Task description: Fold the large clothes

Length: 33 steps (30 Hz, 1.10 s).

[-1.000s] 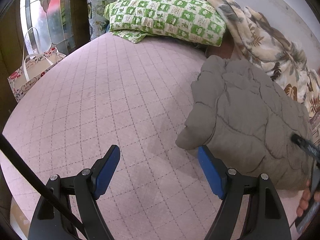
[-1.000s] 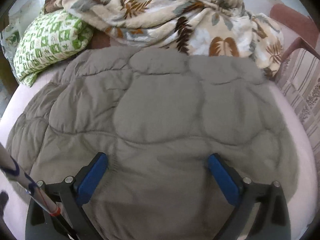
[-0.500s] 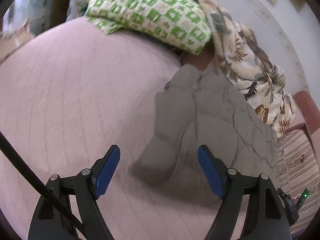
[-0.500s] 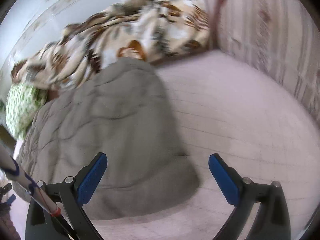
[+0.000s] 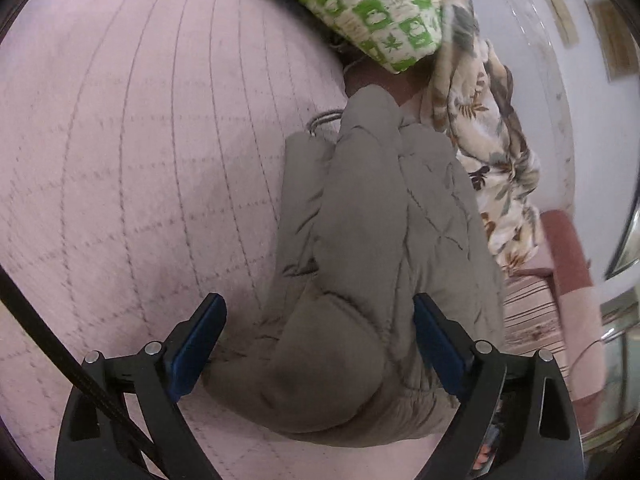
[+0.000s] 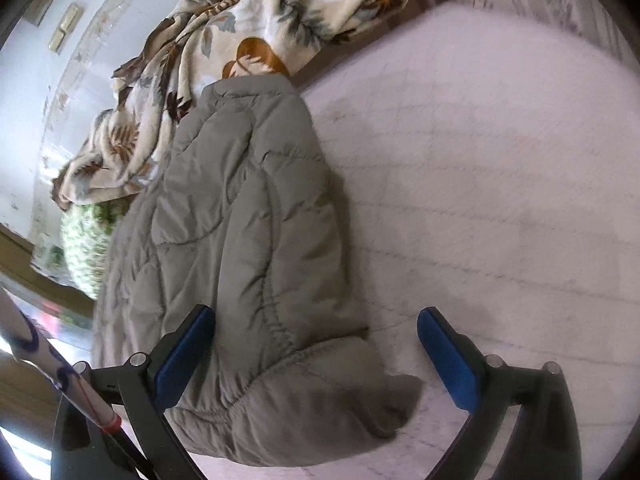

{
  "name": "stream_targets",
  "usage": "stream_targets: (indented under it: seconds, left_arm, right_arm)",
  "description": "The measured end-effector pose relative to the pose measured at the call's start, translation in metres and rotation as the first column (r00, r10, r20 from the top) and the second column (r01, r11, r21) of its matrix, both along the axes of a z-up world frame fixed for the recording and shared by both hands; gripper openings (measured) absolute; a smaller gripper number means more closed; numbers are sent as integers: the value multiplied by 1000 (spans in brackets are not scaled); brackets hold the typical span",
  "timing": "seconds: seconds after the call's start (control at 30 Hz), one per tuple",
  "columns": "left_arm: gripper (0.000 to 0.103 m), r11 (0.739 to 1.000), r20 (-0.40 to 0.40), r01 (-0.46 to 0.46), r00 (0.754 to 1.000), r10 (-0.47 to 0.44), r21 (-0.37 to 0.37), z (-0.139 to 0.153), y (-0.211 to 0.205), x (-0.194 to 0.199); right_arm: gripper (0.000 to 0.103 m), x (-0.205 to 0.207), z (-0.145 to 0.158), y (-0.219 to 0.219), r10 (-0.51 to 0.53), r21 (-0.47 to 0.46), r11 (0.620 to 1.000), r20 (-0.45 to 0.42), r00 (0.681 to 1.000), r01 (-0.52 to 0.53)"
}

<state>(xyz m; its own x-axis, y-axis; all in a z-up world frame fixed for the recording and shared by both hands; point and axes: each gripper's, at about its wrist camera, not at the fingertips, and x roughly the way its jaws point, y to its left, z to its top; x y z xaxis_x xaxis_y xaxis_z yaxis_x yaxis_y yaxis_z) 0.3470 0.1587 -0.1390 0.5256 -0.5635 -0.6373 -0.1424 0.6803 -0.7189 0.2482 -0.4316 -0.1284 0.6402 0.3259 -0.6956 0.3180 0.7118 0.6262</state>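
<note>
A grey quilted puffer jacket (image 5: 372, 248) lies folded into a long thick bundle on the pink quilted bed cover (image 5: 132, 152). It also shows in the right wrist view (image 6: 248, 240). My left gripper (image 5: 318, 344) is open, its blue pads on either side of the jacket's near end, just above it. My right gripper (image 6: 316, 354) is open over the jacket's near right corner, its left pad over the fabric and its right pad over bare cover. Neither gripper holds anything.
A green-and-white patterned pillow (image 5: 380, 4) and a crumpled leaf-print blanket (image 5: 492, 152) lie along the wall behind the jacket. The blanket also shows in the right wrist view (image 6: 256, 28). A striped pink seat or bed end (image 5: 532, 316) stands to the right.
Both cameras have swung round and tilted. The left gripper has moved right, from bare cover to over the jacket's end. The right gripper has shifted from the jacket's middle to its right edge.
</note>
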Motion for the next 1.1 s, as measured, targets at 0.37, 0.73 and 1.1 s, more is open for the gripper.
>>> stream_targets:
  seconds: [0.37, 0.73, 1.1]
  left_arm:
    - [97, 999, -4, 11, 1000, -11, 32, 5, -16, -7]
    - [54, 928, 68, 4, 997, -31, 373, 58, -59, -30]
    - [52, 907, 74, 6, 996, -41, 422, 60, -61, -44]
  right_arm:
    - [103, 1, -21, 1, -7, 103, 995, 20, 1000, 5]
    - [64, 2, -3, 5, 40, 142, 989, 22, 999, -42]
    - [59, -2, 7, 8, 29, 105, 994, 18, 999, -31]
